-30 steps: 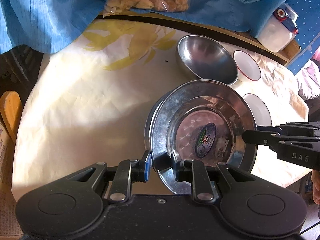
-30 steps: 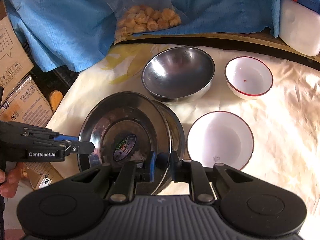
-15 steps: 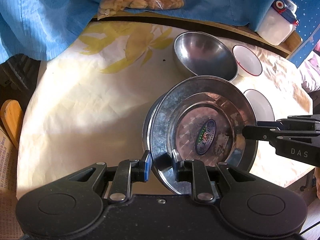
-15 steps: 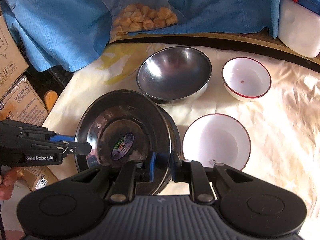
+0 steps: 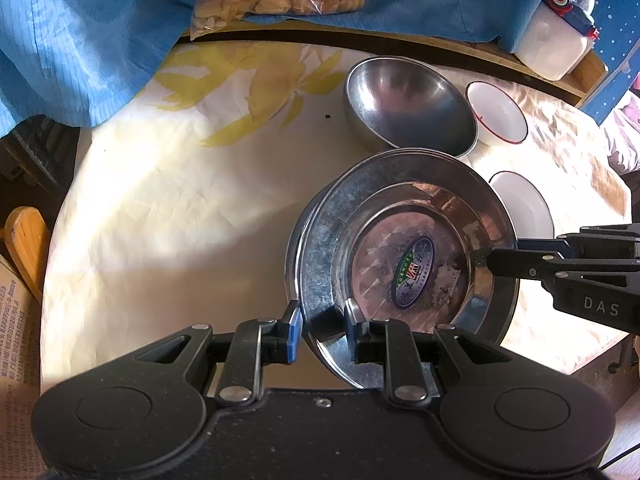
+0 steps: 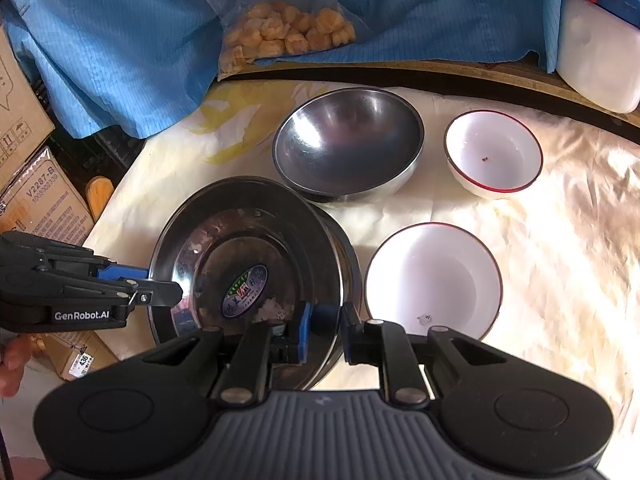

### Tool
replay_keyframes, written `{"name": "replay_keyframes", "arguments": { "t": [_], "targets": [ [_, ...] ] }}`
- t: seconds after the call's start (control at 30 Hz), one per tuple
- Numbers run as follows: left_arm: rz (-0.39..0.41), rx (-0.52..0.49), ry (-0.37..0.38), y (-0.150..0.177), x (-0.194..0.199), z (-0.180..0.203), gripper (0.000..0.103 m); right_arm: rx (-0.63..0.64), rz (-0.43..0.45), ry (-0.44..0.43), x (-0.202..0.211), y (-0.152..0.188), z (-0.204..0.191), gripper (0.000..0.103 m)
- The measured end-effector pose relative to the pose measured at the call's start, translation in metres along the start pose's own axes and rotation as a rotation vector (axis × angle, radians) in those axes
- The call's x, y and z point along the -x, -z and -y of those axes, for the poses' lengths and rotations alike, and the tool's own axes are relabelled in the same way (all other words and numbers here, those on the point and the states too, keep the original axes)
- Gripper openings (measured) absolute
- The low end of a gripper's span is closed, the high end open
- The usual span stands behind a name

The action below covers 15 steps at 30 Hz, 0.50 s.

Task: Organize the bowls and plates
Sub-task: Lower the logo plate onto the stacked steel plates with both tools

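Left hand-held gripper [image 5: 322, 330] clenched on near rim of steel plate [image 5: 404, 256], one finger inside, one outside. Right hand-held gripper [image 6: 323, 330] grasping the same plate [image 6: 244, 256] at the opposite rim. Plate tilted, sticker in its center, sitting over a second steel dish on the cloth-covered surface [image 5: 180, 208]. Ahead of right hand-held gripper: steel bowl [image 6: 348, 142]; beyond to its right, small white bowl [image 6: 494, 152]; just right of the plate, larger white bowl [image 6: 434, 280]. Snack bag [image 6: 288, 34] far ahead.
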<state>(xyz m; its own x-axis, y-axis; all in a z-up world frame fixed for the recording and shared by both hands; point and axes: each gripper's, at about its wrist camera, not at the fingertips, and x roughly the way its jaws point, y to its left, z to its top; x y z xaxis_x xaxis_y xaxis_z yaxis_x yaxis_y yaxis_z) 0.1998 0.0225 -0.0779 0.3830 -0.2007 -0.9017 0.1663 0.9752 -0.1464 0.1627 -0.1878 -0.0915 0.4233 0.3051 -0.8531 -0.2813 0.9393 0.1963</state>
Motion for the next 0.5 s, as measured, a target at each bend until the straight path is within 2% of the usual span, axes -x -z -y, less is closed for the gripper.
{"name": "replay_keyframes", "arguments": {
  "t": [0.5],
  "targets": [
    [-0.008,-0.014,-0.027,-0.0024,-0.0003,0.0051,0.025,0.011,-0.013,0.011,-0.0035,0.0002,-0.0026,0.020]
  ]
}}
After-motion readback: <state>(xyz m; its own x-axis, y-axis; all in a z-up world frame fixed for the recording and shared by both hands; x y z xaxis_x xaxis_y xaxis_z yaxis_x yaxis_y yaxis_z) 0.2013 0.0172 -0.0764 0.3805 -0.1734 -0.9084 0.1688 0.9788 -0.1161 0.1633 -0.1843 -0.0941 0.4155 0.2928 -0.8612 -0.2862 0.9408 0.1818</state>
